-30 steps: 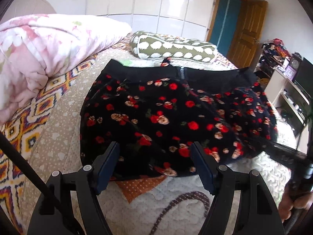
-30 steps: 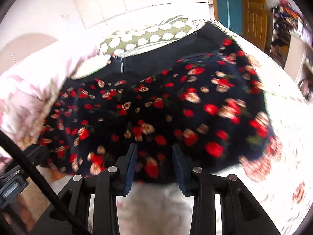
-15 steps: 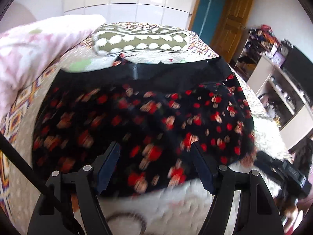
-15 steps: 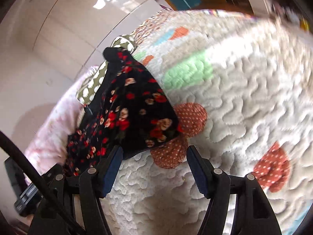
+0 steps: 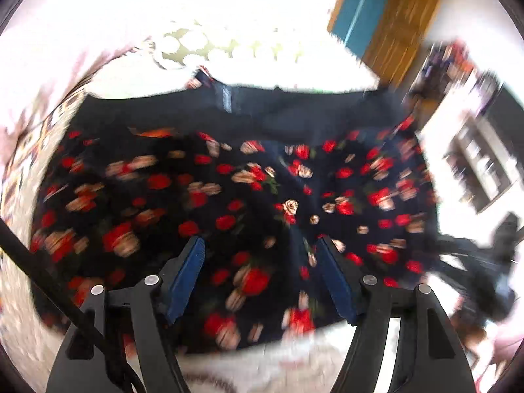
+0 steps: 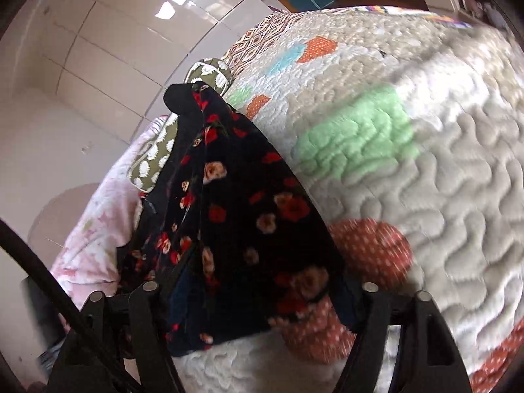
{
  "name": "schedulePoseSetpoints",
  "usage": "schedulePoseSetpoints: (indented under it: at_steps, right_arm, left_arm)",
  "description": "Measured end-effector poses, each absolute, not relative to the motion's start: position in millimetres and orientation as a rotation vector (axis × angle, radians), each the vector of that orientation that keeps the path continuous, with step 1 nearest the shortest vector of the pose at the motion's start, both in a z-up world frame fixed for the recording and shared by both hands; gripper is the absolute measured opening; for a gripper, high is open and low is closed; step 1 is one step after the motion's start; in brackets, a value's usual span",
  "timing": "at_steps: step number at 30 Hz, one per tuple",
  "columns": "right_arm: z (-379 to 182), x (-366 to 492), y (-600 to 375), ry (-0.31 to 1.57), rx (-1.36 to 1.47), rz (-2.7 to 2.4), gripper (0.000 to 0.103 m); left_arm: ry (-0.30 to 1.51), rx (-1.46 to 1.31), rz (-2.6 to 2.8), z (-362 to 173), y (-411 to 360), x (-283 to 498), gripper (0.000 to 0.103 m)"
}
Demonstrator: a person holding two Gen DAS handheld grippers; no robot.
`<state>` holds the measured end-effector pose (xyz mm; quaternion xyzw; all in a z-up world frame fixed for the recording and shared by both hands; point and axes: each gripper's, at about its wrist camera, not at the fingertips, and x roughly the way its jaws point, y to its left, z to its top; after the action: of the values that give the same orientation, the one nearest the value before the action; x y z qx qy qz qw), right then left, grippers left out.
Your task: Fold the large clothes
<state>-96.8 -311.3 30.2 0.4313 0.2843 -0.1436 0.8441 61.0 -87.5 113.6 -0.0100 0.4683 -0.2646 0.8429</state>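
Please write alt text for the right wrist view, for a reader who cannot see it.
The corner of a black skirt with red and cream flowers lies between the fingers of the right gripper, which have just been closing. It rests on a quilted white bedspread with green and orange patches.

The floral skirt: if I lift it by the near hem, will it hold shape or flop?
Likely floppy: the floral skirt already lies in soft folds on the quilt. Its black waistband looks thicker, so that end may drag.
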Motion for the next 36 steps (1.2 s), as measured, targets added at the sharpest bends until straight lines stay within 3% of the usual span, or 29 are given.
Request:
schedulePoseSetpoints:
  at_steps: [3,7,12,15,21,22,24,26,27,36]
  right_arm:
    - [48.2,-76.0,-303.5,0.675,0.796,-0.352,0.028]
    - [99.9,-42.2,-254.8,0.695,0.485,-0.423,0.024]
    - [150.1,21.8,-149.4,0.657,0.227,-0.265,0.022]
    - [139.4,57.4,-67.7,0.699,0.051,-0.124,0.021]
    - [66.0,69.9,20.4,0.834,-0.088,0.089,0.017]
    - [58.9,65.8,28.6,0.834,-0.127,0.101,0.018]
    - [59.9,51.4,34.8,0.796,-0.194,0.093,0.028]
    - [67.2,35.8,28.2,0.778,-0.177,0.114,0.049]
    - [73.8,24.3,20.7,0.767,-0.161,0.122,0.052]
    - [113.9,-65.8,-73.1,0.741,0.056,0.047,0.055]
  left_arm:
    - [0.946,-0.143,-0.542,129.5,-20.2,45.4,0.071]
    - [0.818,-0.185,-0.398,136.5,70.0,45.5,0.071]
    - [0.793,-0.296,-0.241,131.3,158.6,65.0,0.071]
    - [0.76,-0.384,-0.177,134.3,198.4,72.4,0.071]
    - [0.752,-0.469,-0.095,134.9,261.7,79.9,0.071]
    - [0.755,-0.491,-0.1,133.1,268.7,83.3,0.071]
    - [0.76,-0.52,-0.115,131.4,274.4,84.5,0.071]
    - [0.765,-0.547,-0.141,130.5,271.7,85.0,0.071]
    - [0.769,-0.556,-0.158,129.7,269.3,86.7,0.071]
    - [0.875,-0.436,-0.515,121.2,134.1,104.1,0.079]
